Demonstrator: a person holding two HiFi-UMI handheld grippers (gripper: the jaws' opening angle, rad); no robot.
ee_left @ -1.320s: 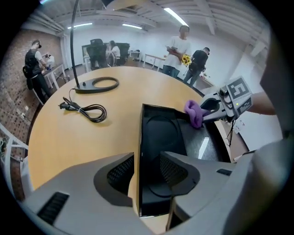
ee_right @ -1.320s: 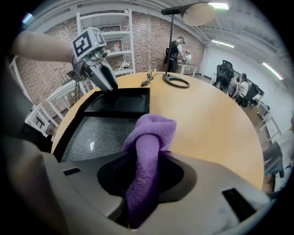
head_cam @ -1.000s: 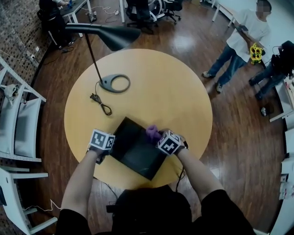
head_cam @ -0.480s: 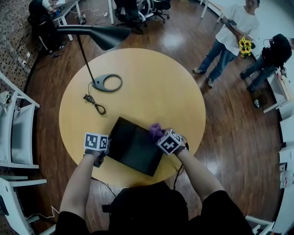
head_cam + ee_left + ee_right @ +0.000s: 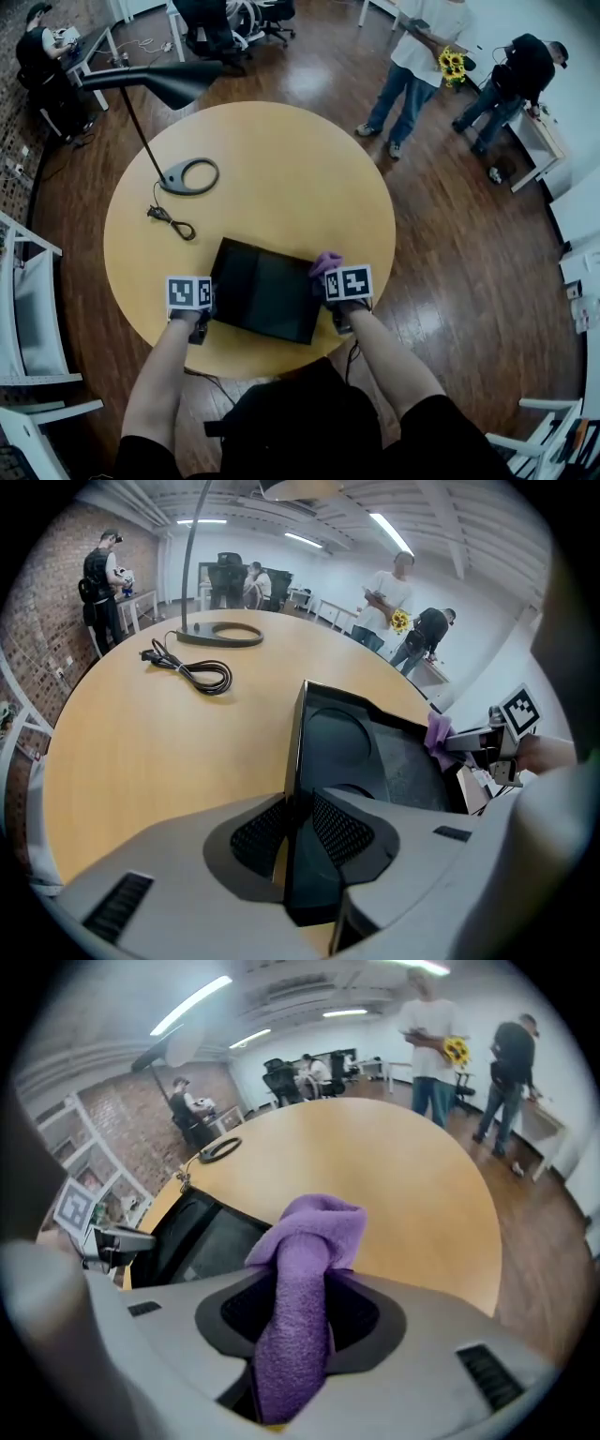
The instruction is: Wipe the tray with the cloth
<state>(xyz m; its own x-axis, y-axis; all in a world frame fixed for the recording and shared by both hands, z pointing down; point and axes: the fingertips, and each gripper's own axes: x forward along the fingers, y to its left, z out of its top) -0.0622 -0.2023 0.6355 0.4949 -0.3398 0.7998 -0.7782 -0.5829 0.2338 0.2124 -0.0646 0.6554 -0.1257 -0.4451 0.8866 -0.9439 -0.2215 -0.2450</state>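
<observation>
Black tray [image 5: 262, 291] and purple cloth [image 5: 314, 1232] on wooden table [image 5: 281, 159].
Left gripper [image 5: 298, 822] clamps the tray's edge; right gripper [image 5: 298, 1316], jaws just loosening, pinches the cloth.

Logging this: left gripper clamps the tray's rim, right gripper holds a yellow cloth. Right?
No: the cloth is purple, not yellow, as the right gripper view shows. The left gripper clamps the tray by its rim, and the right gripper, its jaws just opened a little, holds the cloth between them.
</observation>
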